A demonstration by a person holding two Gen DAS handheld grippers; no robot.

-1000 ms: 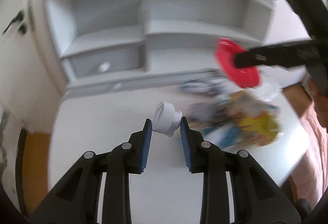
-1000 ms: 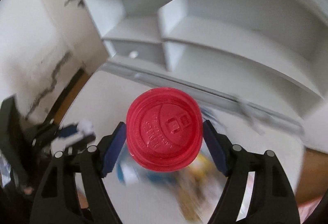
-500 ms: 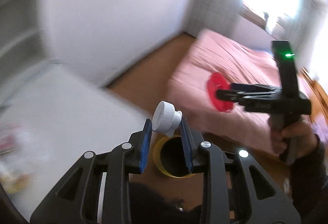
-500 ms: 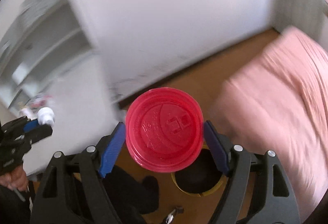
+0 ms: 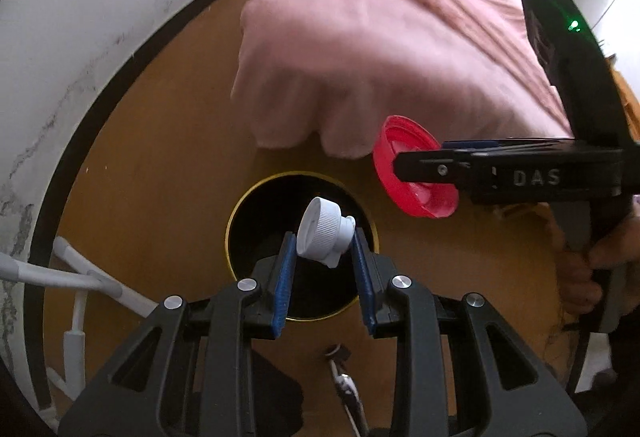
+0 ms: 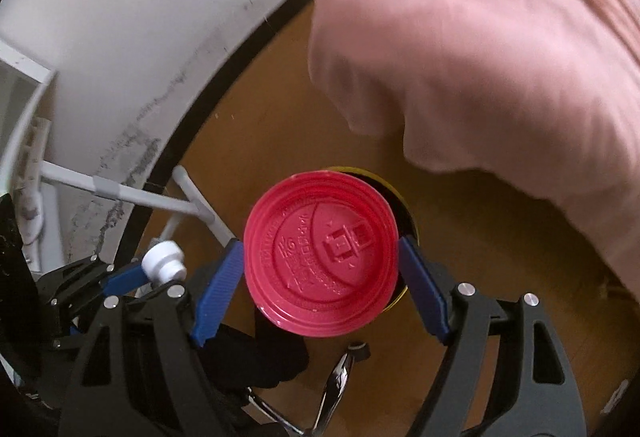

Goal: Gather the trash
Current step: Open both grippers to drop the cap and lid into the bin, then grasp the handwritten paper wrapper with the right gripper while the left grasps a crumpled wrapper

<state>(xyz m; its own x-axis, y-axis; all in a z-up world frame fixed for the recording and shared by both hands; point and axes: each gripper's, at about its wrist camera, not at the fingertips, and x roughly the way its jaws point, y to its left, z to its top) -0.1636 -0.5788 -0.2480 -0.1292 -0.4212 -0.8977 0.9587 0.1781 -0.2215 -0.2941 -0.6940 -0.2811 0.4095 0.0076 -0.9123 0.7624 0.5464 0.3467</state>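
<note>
A white ribbed bottle cap (image 5: pixel 323 233) is pinched between the blue pads of my left gripper (image 5: pixel 324 239), which is shut on it. The cap hangs right over the mouth of a black bin with a yellow rim (image 5: pixel 236 213) standing on the wooden floor. My right gripper (image 6: pixel 320 243) is shut on a round red plastic lid (image 6: pixel 320 253), its pads pressing on the lid's edges. The lid hides most of the bin (image 6: pixel 402 199) behind it. In the left wrist view the right gripper (image 5: pixel 416 162) holds the red lid (image 5: pixel 404 193) beside the bin's right rim. The left gripper (image 6: pixel 148 271) and the cap (image 6: pixel 164 261) show at lower left.
A bed with a pink cover (image 5: pixel 380 37) lies just beyond the bin. A white wall with dark skirting (image 5: pixel 80 37) curves along the left. White tube legs (image 5: pixel 80 281) stand at lower left. A metal chair base (image 5: pixel 344 389) sits near me. A hand (image 5: pixel 600 261) grips the right tool.
Both grippers swung away from the desk and shelves and tipped down towards the floor. They now hang above the bin, which looks larger. Cap and lid stay gripped.
</note>
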